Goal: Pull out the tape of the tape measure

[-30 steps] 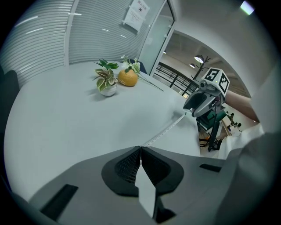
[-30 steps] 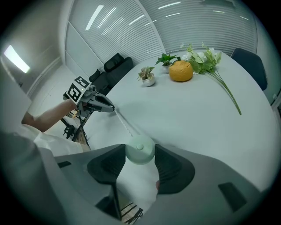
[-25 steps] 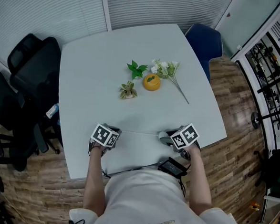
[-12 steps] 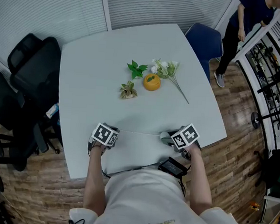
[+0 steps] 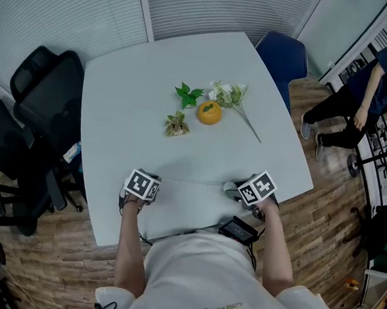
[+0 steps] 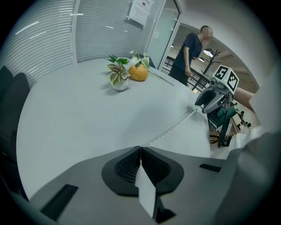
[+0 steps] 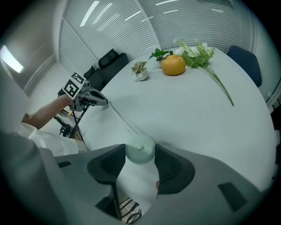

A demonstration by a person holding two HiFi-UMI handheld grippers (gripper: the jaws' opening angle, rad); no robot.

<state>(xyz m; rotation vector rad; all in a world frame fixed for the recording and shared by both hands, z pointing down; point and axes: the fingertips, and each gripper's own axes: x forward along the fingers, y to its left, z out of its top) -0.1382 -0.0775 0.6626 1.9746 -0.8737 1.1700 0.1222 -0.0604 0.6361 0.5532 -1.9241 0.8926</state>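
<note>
Both grippers are low in the head view, near the front edge of the pale surface point(image 5: 118, 99). The left hand-held gripper point(image 6: 140, 150) has its jaws pressed together, pinching the end of the tape point(image 6: 172, 128) right at the tips, bottom centre of its own view. From that pinch the thin tape runs taut up and to the right, just over the surface, straight to the right hand-held gripper point(image 7: 139, 154).

That one's jaws stand wide, clamped on the round pale-green tape measure point(image 7: 140, 149), with a pad against each side of the case, low and centre in the right gripper view. In the head view the drawn-out tape is a fine line between the two grippers, left to right.

Further up the surface, well apart from the grippers, are an orange point(image 5: 209, 112), a small potted plant point(image 5: 177, 124) and white flowers point(image 5: 227, 93). A person point(image 5: 356, 96) is at the right edge.
</note>
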